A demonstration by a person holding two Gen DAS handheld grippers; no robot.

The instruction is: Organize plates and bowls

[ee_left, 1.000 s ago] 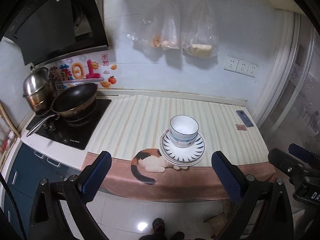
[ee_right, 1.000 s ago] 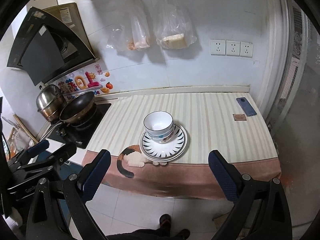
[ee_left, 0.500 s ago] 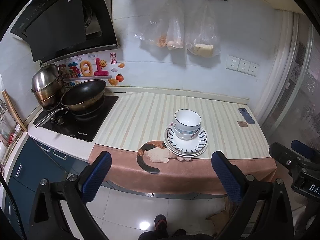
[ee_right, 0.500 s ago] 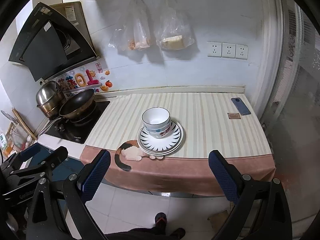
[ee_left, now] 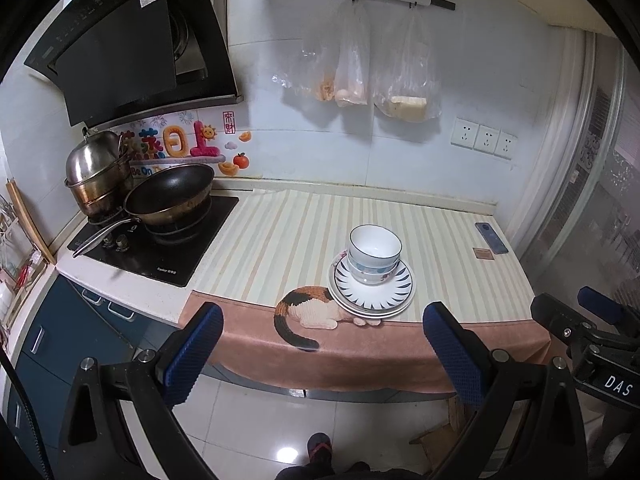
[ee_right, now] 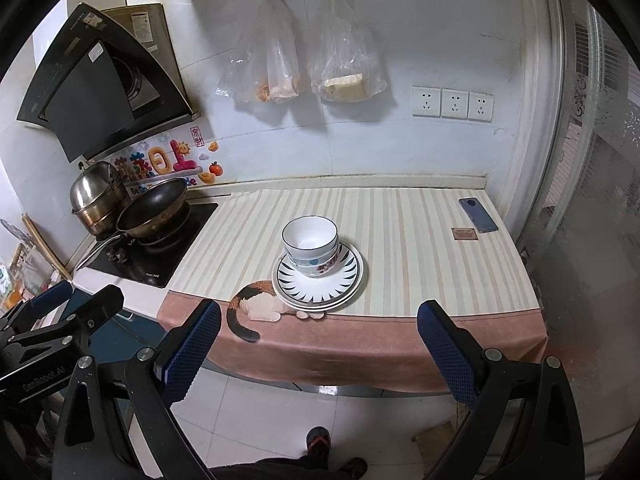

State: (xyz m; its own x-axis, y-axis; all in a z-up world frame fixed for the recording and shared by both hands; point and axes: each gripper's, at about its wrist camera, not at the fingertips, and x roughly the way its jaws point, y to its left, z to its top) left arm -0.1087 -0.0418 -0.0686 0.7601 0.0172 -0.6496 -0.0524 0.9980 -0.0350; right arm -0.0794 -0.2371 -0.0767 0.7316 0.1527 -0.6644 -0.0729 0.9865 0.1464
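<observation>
While both grippers are being held back from the counter edge, over the floor, the left gripper (ee_left: 323, 354) and right gripper (ee_right: 319, 350) are being kept wide apart, nothing gripped. White nested bowls (ee_left: 374, 254) are being carried by stacked white plates with dark ray pattern (ee_left: 394, 294), resting near the front edge of the striped cloth-covered counter (ee_left: 280, 240), beside a printed cat (ee_left: 308, 308).

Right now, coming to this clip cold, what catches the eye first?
The stacked bowls sitting on a pile of striped plates near the front edge of the striped counter cloth, just above a printed cat. To the left, a black pan and steel pot crowd the stove. Both tongs, left and right, hang open in front of the counter, touching nothing.
</observation>
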